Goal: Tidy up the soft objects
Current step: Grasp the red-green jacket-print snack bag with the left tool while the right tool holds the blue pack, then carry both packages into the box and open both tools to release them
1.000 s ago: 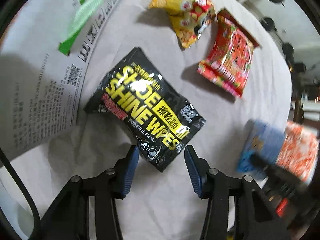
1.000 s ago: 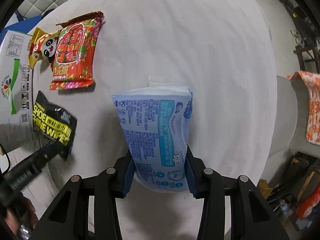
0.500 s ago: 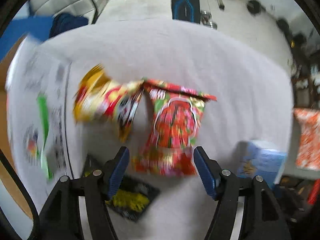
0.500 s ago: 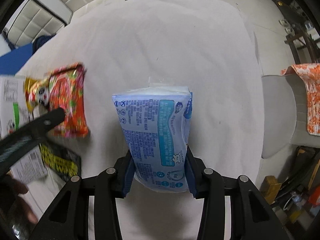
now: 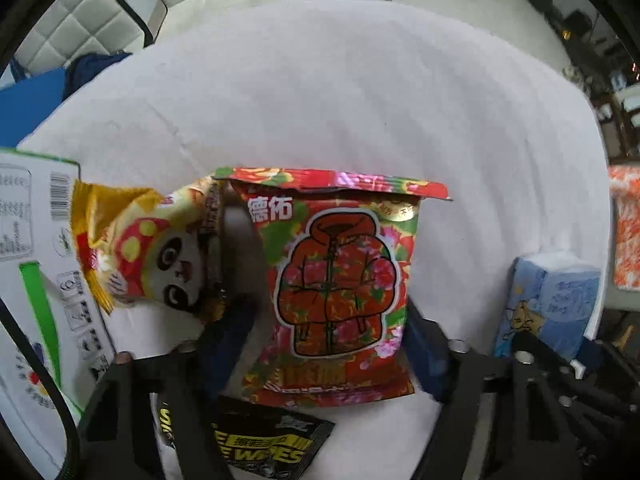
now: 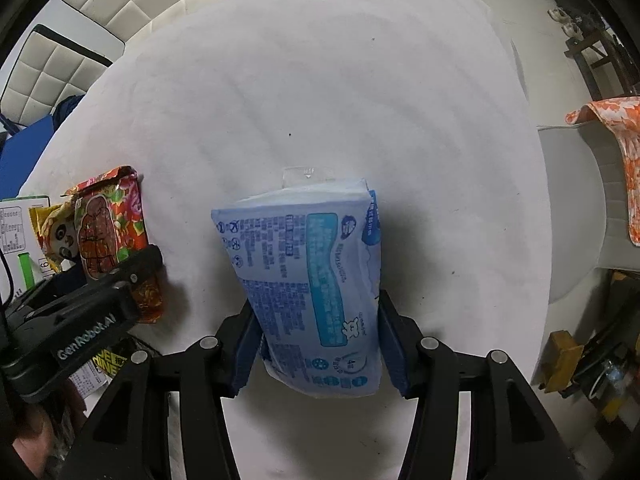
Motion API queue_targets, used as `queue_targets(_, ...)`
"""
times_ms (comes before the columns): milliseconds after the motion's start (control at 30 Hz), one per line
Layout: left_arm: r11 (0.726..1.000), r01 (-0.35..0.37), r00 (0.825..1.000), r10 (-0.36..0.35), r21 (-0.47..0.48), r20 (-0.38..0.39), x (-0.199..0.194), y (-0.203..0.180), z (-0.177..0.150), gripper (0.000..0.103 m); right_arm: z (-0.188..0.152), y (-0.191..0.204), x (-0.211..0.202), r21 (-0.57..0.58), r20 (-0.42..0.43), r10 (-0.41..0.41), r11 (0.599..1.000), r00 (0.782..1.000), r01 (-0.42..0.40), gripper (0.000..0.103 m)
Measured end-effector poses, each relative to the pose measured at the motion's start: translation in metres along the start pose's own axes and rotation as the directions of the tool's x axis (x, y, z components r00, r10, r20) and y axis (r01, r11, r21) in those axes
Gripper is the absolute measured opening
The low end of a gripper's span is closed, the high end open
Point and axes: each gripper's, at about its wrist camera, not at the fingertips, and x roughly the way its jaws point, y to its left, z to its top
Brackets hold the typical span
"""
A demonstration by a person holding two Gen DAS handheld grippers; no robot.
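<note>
My left gripper is open, its fingers on either side of a red flowered wipes pack that lies on the white table. A yellow panda snack bag lies just left of it, and a black shoe-shine wipes pack lies below, near the gripper body. My right gripper is shut on a blue wet-wipes pack and holds it upright above the table. The blue pack also shows in the left wrist view, and the red pack in the right wrist view.
A white cardboard box with green print lies at the left. The white table cloth stretches far ahead. An orange patterned cloth hangs on a chair at the right. White padded chairs stand behind the table.
My left gripper has moved from the black shoe-shine pack forward to the red flowered pack and now straddles it. My right gripper still holds the blue pack, shifted slightly.
</note>
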Motion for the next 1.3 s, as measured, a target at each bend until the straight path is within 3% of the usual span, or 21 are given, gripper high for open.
queue_targets(33, 1.0, 0.028, 1.0, -0.028, -0.013, 0.006, 0.0, 0.003, -0.001, 0.044, -0.007, -0.008, -0.009, -0.005, 0.003, -0.005, 1.0, 1.0, 0.005, 0.053)
queue_targets(67, 0.999, 0.032, 0.999, -0.031, -0.02, 0.02, -0.002, 0.005, -0.003, 0.044, -0.012, -0.013, -0.011, -0.013, 0.009, -0.014, 1.0, 1.0, 0.014, 0.051)
queue_targets(133, 1.0, -0.009, 0.999, 0.01, -0.017, 0.037, -0.007, 0.003, -0.004, 0.043, -0.014, -0.009, -0.012, -0.028, 0.015, -0.028, 0.999, 1.0, 0.028, 0.047)
queue_targets(200, 1.0, -0.005, 0.999, 0.005, -0.005, 0.048, -0.009, 0.003, -0.006, 0.043, -0.032, 0.004, -0.013, -0.04, 0.019, -0.04, 0.998, 0.999, 0.041, 0.044)
queue_targets(600, 1.0, 0.018, 0.99, -0.017, -0.005, 0.139, -0.032, 0.003, -0.061, 0.043, -0.051, 0.011, -0.033, -0.079, 0.065, -0.087, 0.993, 0.994, 0.092, 0.039)
queue_targets(800, 0.999, 0.035, 0.983, -0.034, -0.002, 0.179, -0.048, 0.005, -0.08, 0.043, -0.062, 0.014, -0.044, -0.078, 0.095, -0.073, 0.994, 0.993, 0.08, 0.039)
queue_targets(1033, 0.998, 0.05, 0.962, -0.058, 0.039, 0.266, -0.088, 0.008, -0.097, 0.043, -0.083, 0.01, -0.079, -0.087, 0.144, -0.04, 0.995, 0.989, 0.053, 0.039)
queue_targets(1300, 0.993, 0.111, 0.929, -0.116, 0.035, 0.35, -0.139, 0.051, -0.112, 0.043, -0.124, 0.064, -0.136, -0.142, 0.22, 0.024, 0.99, 0.975, 0.007, 0.039)
